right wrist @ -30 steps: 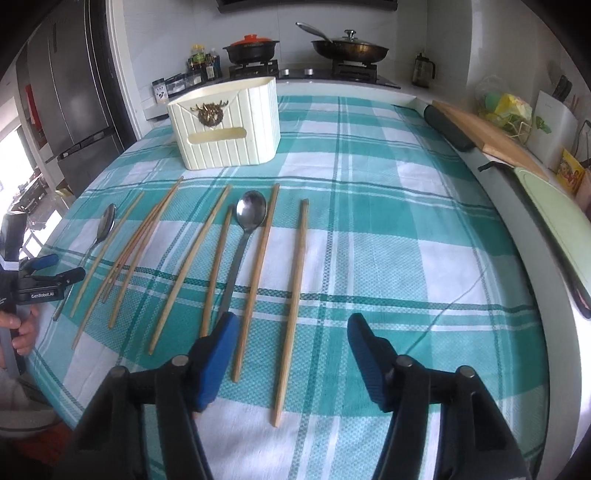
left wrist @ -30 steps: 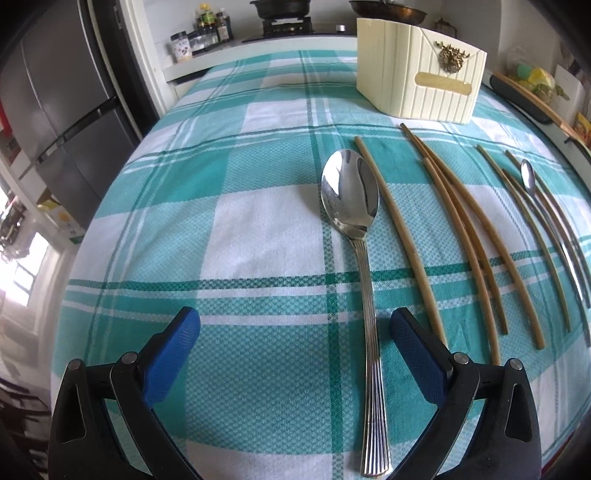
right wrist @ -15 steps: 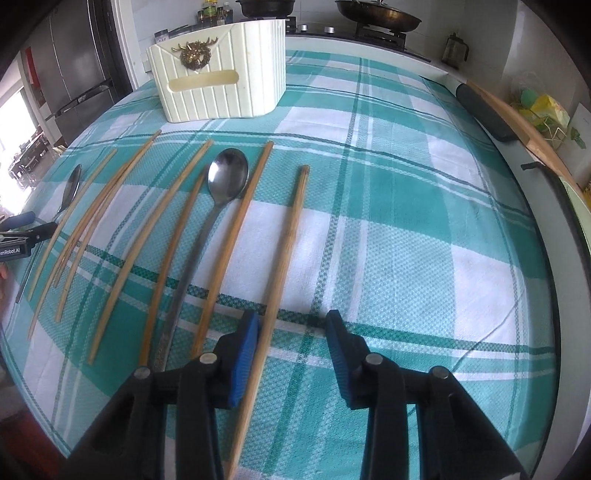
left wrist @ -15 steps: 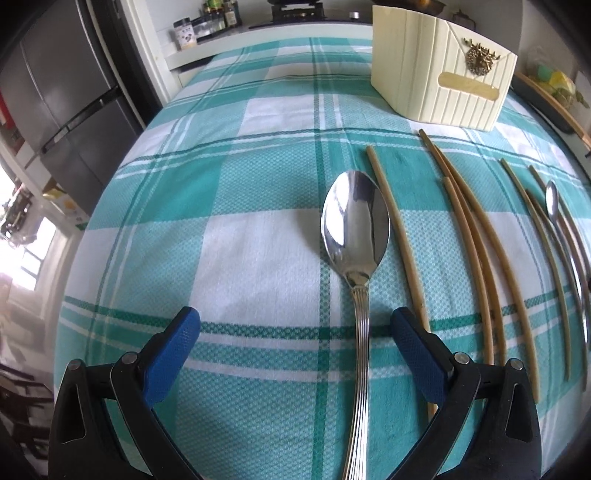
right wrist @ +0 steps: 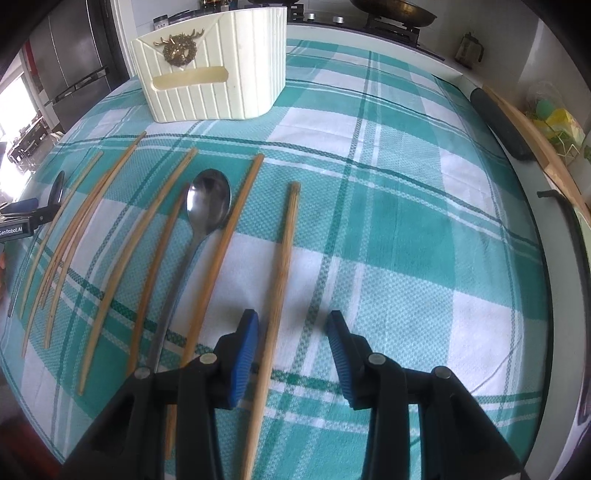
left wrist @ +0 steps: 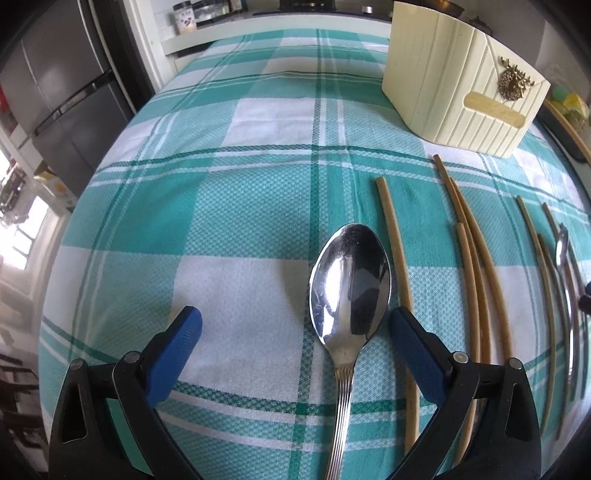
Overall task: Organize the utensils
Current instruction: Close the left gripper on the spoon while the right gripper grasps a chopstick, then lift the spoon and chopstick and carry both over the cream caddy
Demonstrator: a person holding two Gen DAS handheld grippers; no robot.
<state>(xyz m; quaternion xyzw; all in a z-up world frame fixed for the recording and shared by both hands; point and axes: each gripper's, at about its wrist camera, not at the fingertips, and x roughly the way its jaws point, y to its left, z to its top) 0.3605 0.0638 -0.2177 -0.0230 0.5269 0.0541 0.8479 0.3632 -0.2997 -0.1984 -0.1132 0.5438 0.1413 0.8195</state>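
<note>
A large steel spoon (left wrist: 349,291) lies on the green checked cloth, its handle running back between the fingers of my open left gripper (left wrist: 291,332). Several wooden chopsticks (left wrist: 397,251) lie in a row to its right, with a second spoon (left wrist: 563,254) at the far right. In the right wrist view my right gripper (right wrist: 291,336) is open low over the cloth, astride the rightmost chopstick (right wrist: 282,266). The second spoon (right wrist: 208,206) lies just left of it. The cream ribbed utensil holder (left wrist: 461,85) stands at the back (right wrist: 210,70).
The left gripper's tip (right wrist: 22,214) shows at the left edge of the right wrist view. A fridge (left wrist: 55,92) stands to the left. A stove with a pan (right wrist: 391,14) is behind the table. A cutting board (right wrist: 528,125) lies along the right edge.
Both grippers have moved forward and lower over the utensils. The right gripper narrowed, then opened a little around the rightmost chopstick. The left gripper now straddles the large spoon's neck.
</note>
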